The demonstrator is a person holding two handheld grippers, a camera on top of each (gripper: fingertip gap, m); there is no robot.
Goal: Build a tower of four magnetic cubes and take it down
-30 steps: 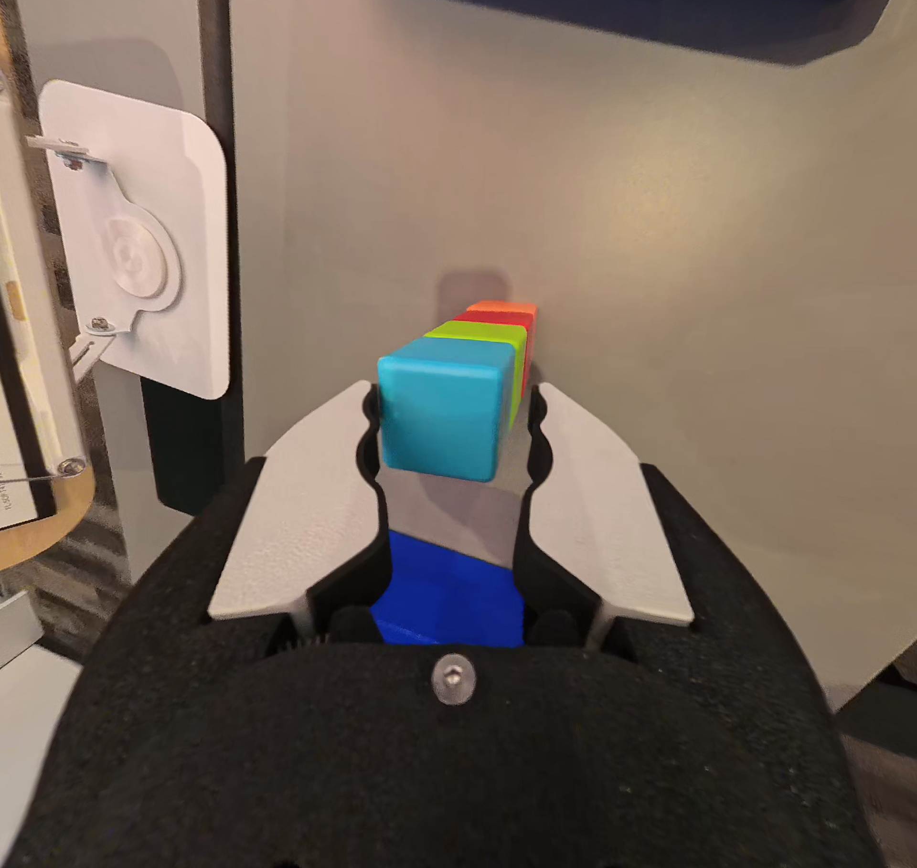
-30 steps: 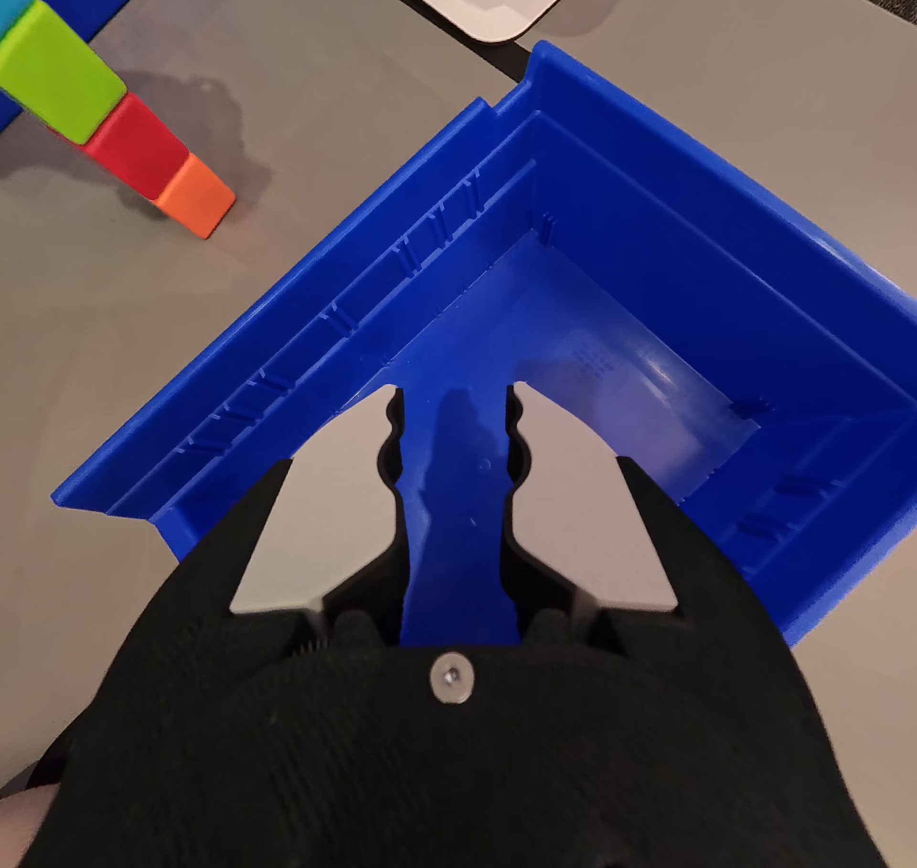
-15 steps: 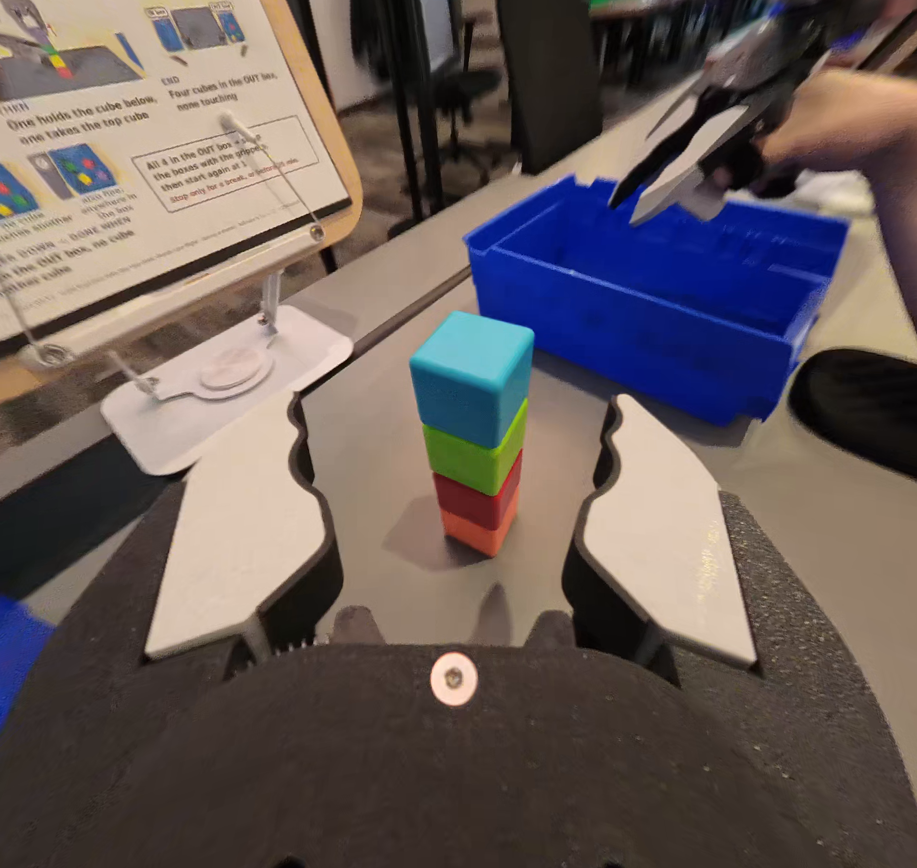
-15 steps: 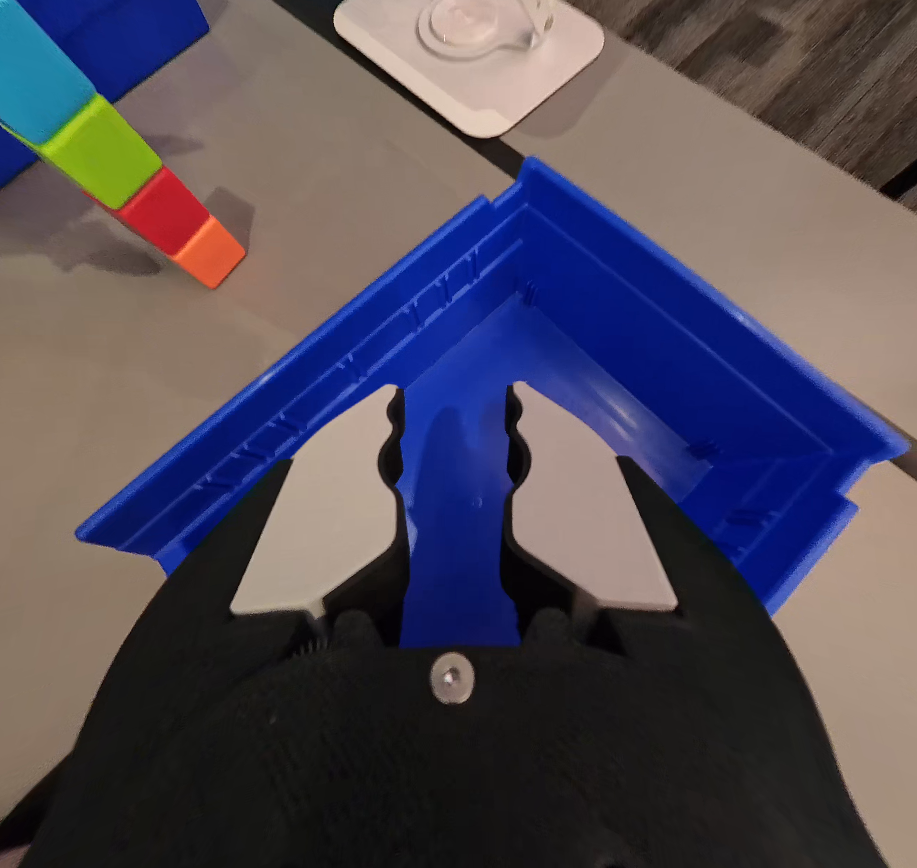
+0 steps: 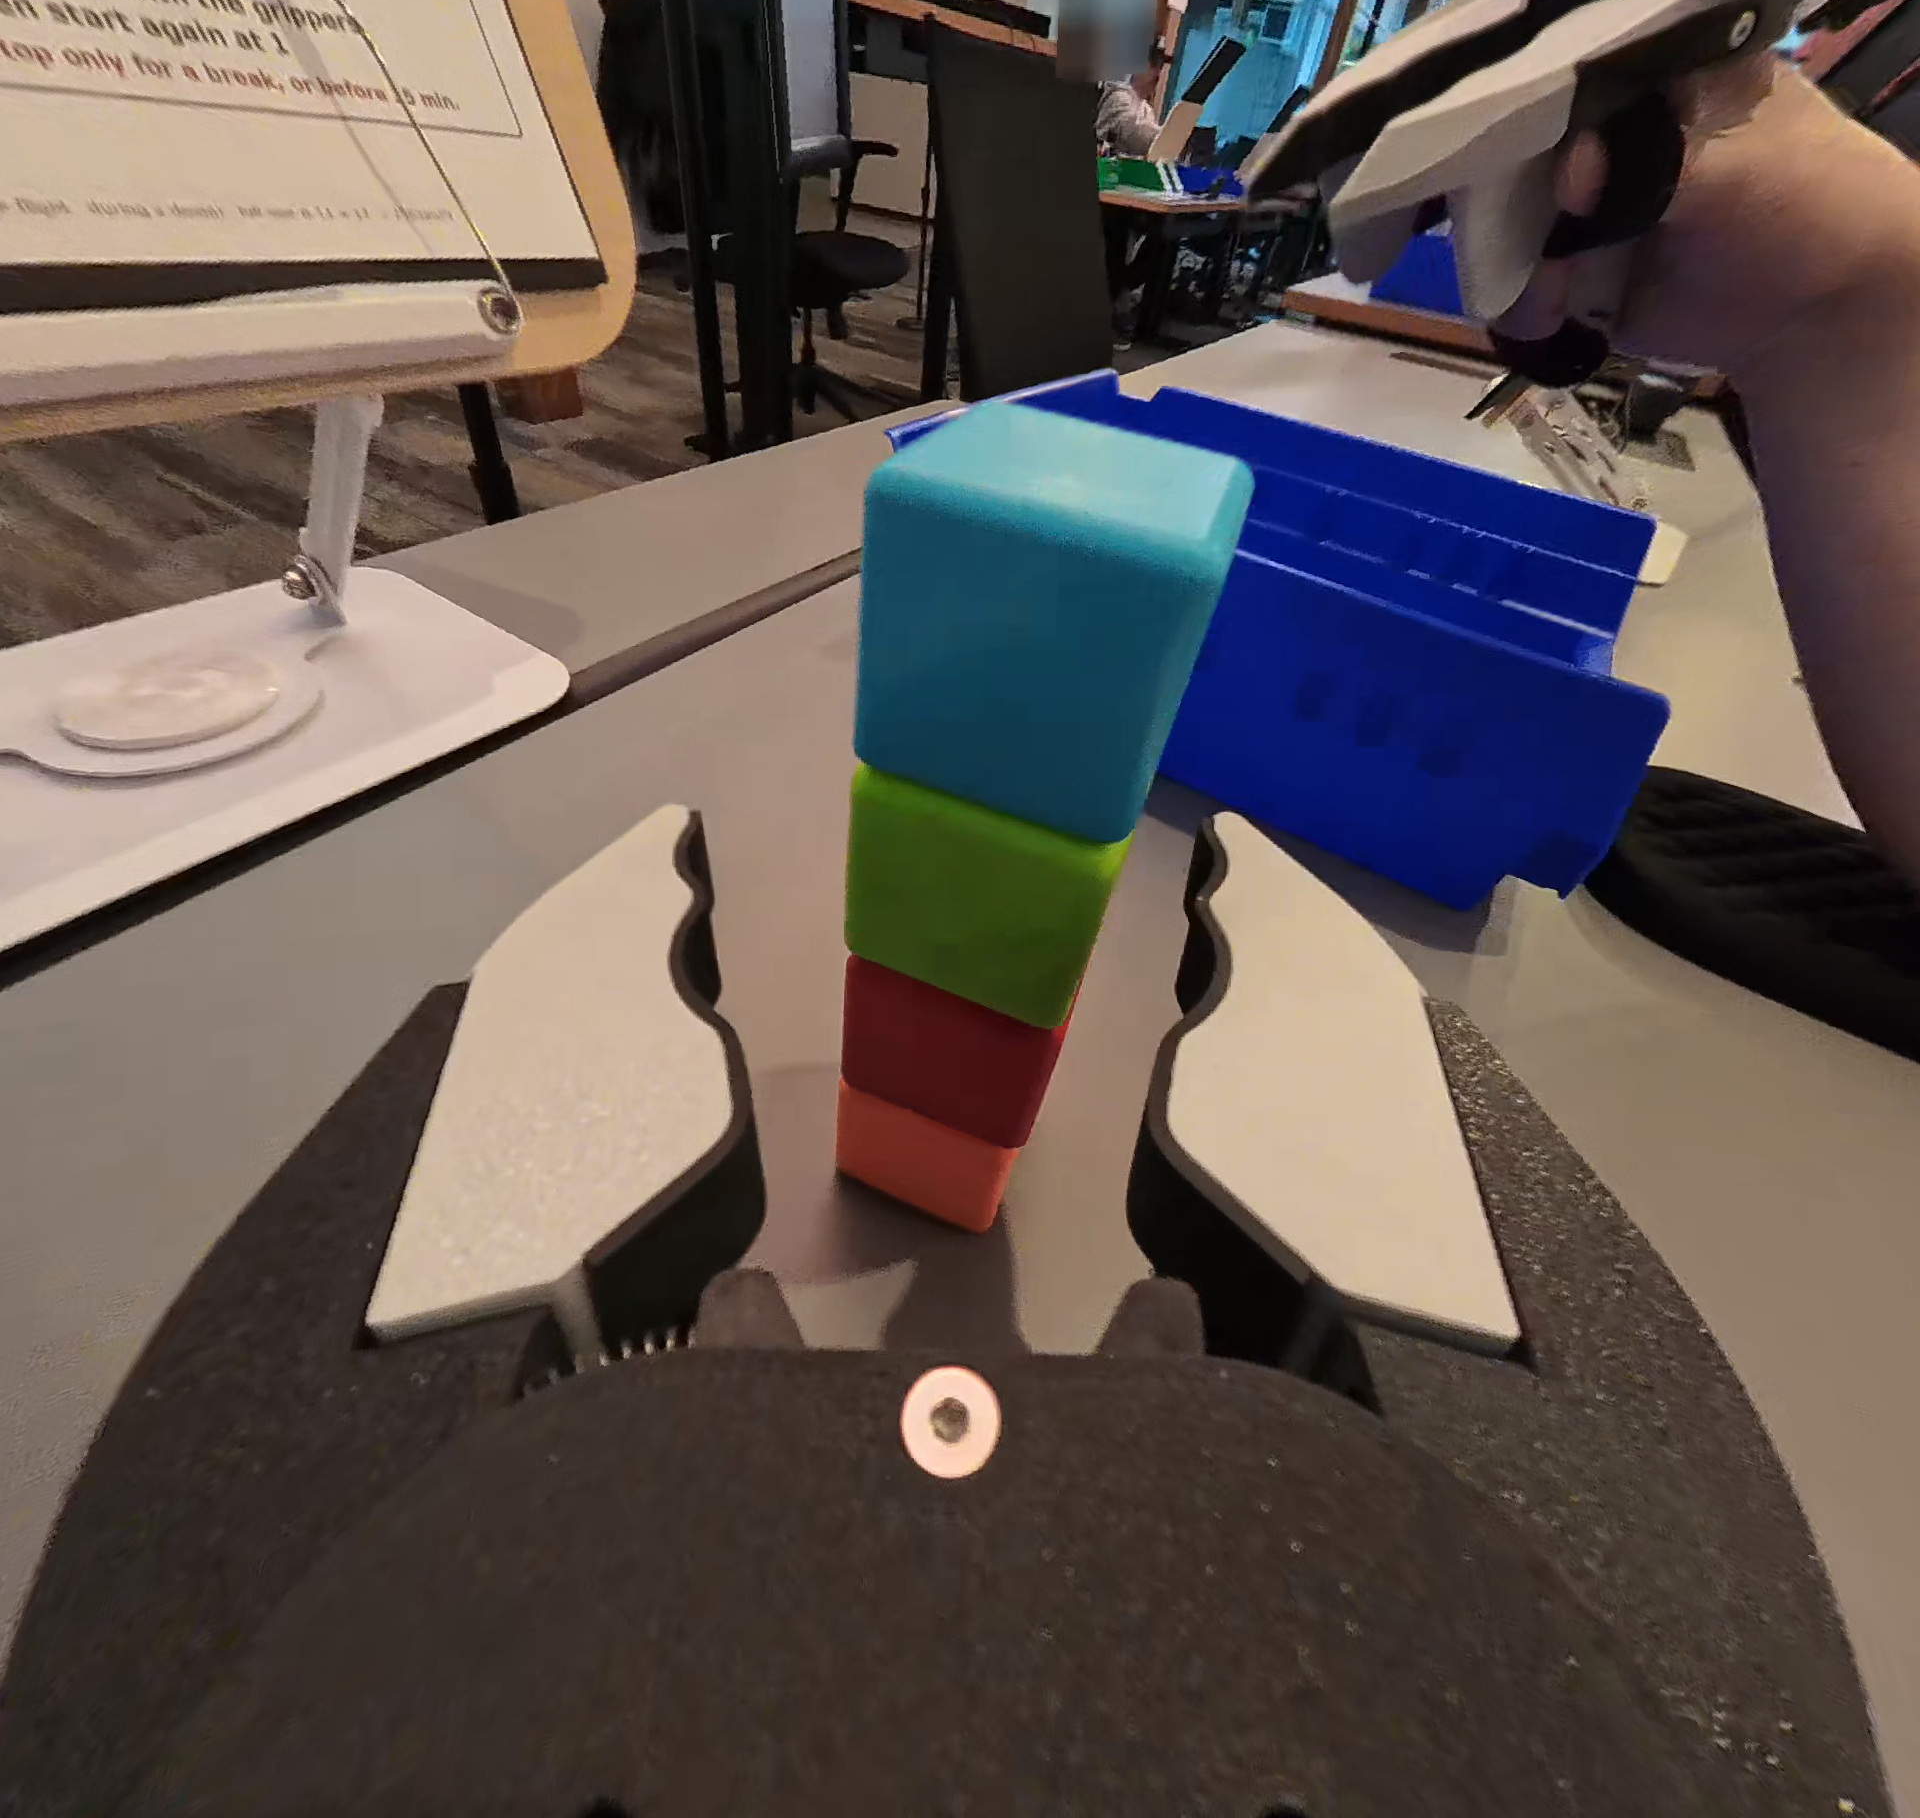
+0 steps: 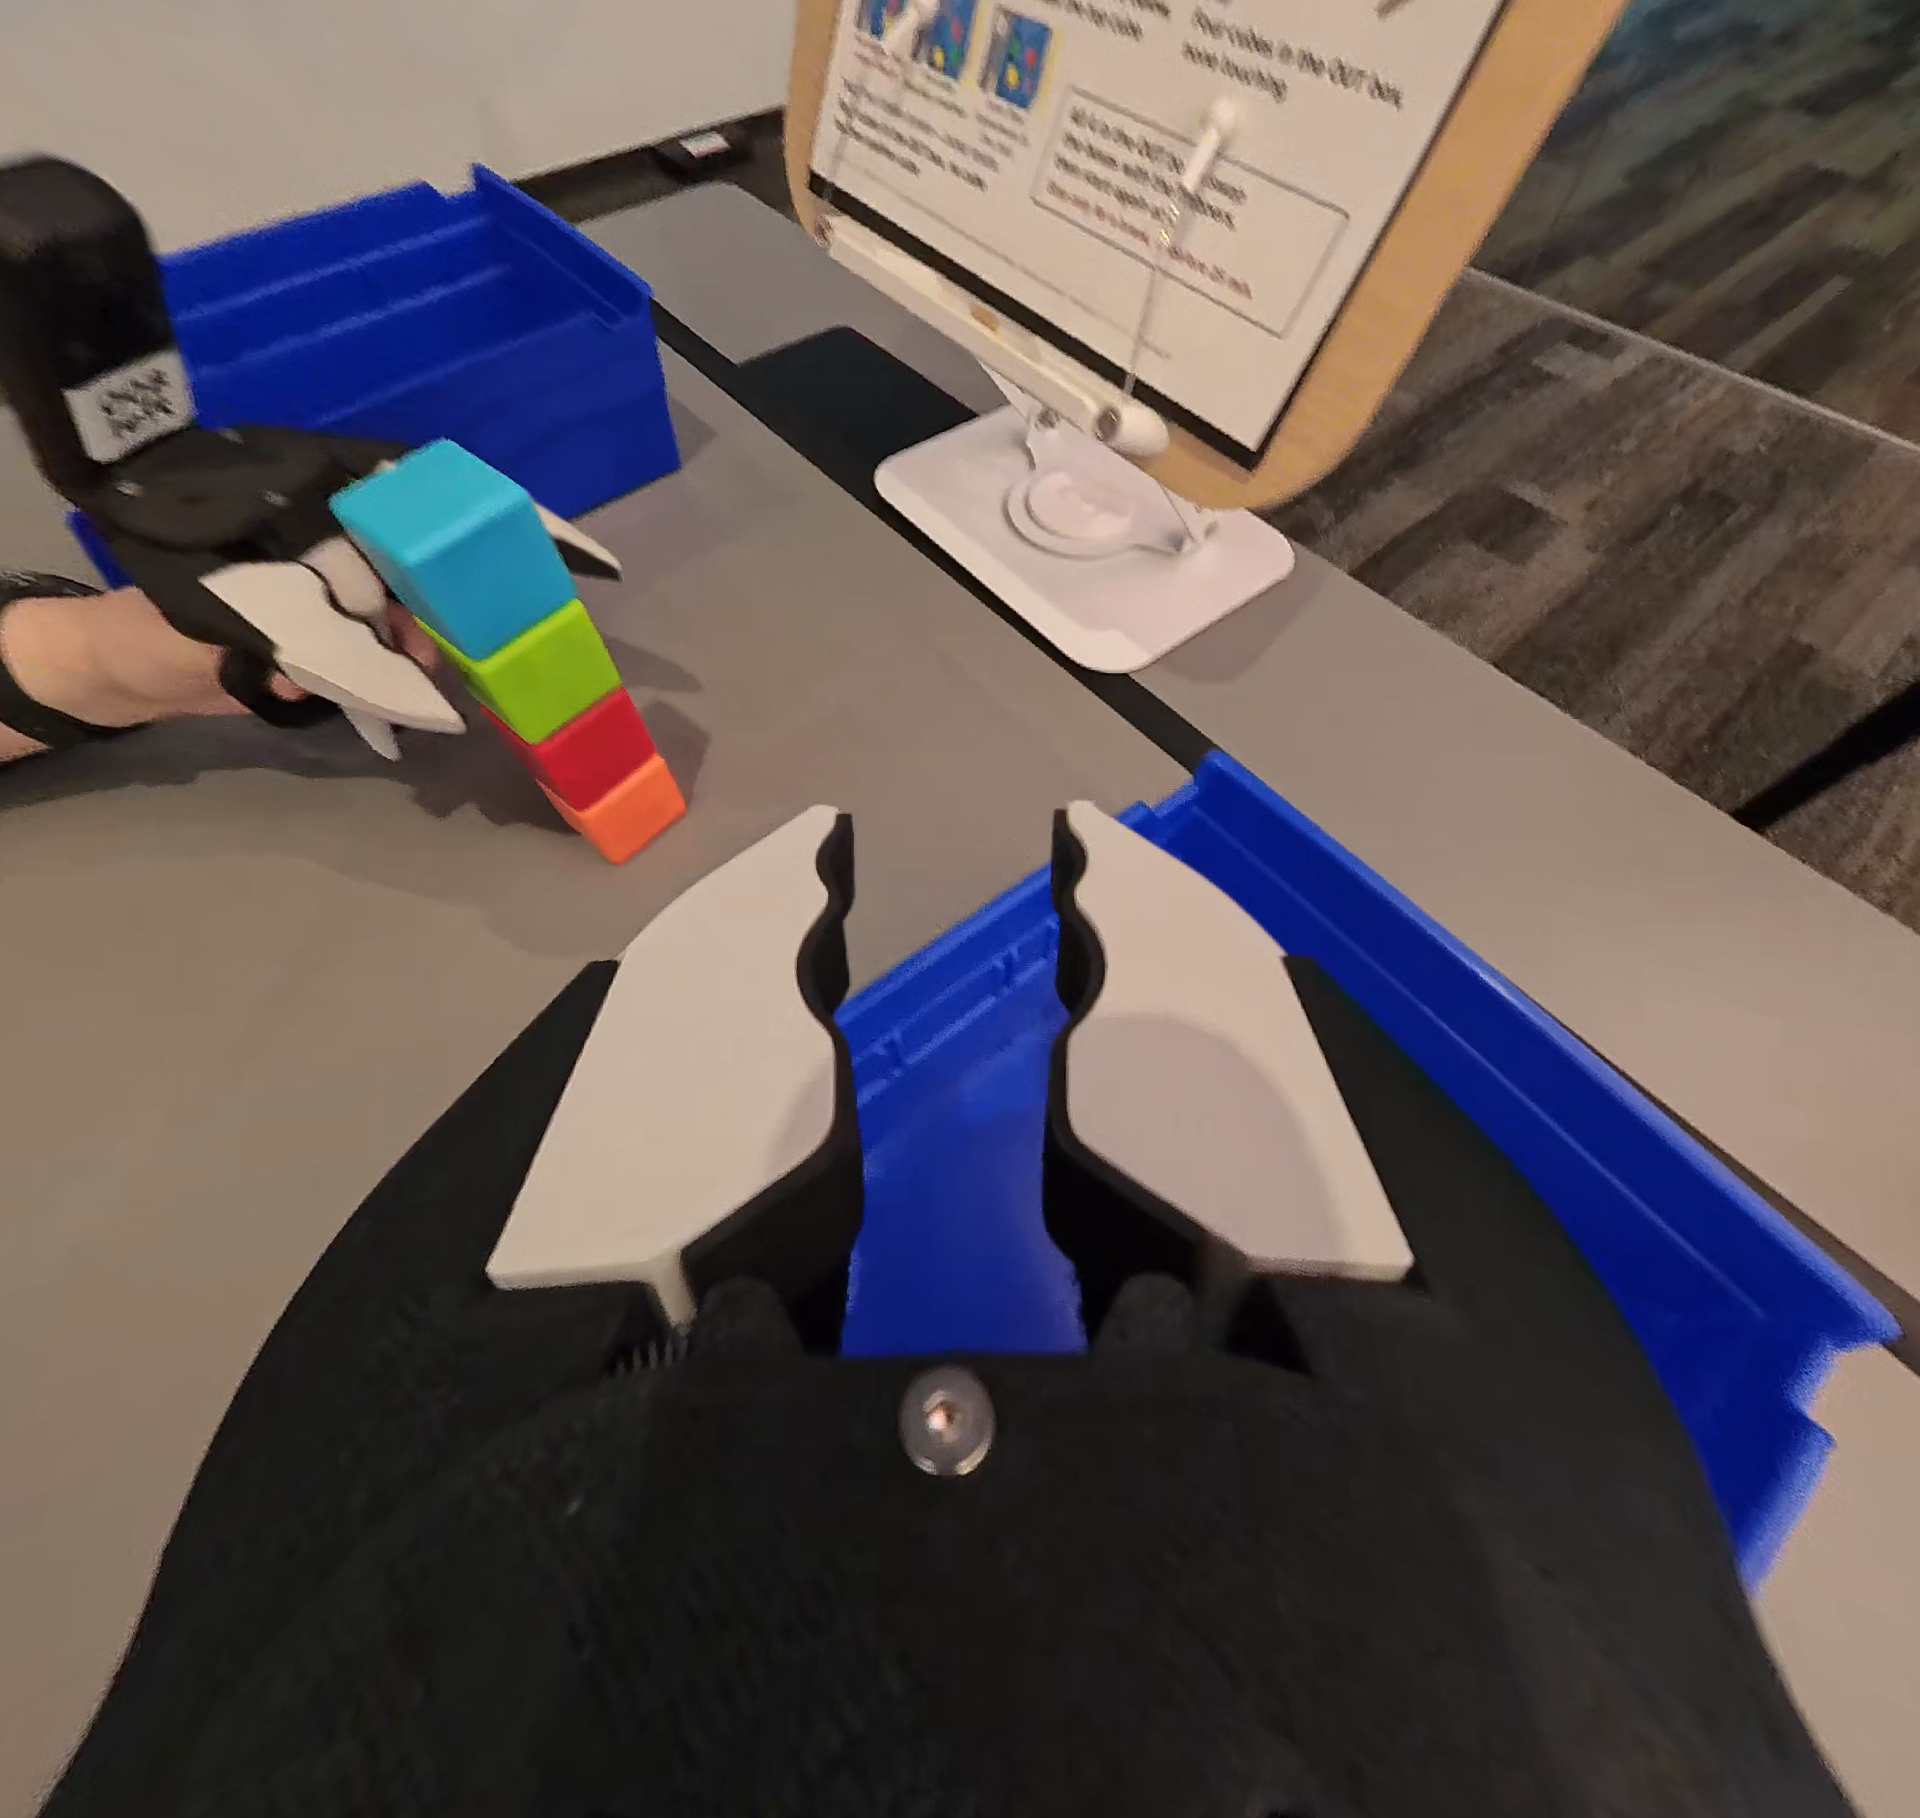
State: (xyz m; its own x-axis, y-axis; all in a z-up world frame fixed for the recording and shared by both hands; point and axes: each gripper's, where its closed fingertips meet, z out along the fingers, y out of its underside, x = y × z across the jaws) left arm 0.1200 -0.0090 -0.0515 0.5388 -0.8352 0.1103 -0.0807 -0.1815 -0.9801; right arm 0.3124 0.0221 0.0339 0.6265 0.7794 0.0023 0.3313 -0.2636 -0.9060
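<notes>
Grey table [image 5: 1455, 1124]: both grippers [image 5: 945, 895] [image 6: 951, 859] agape; left apparently clear of tower [image 5: 997, 833].

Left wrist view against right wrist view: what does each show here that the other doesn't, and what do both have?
Only the left wrist view shows the room behind, with desks and office chairs. Only the right wrist view shows a second blue bin behind the open left gripper. Both show the four-cube tower standing on the grey table, the sign stand, the bin near the open right gripper.
</notes>
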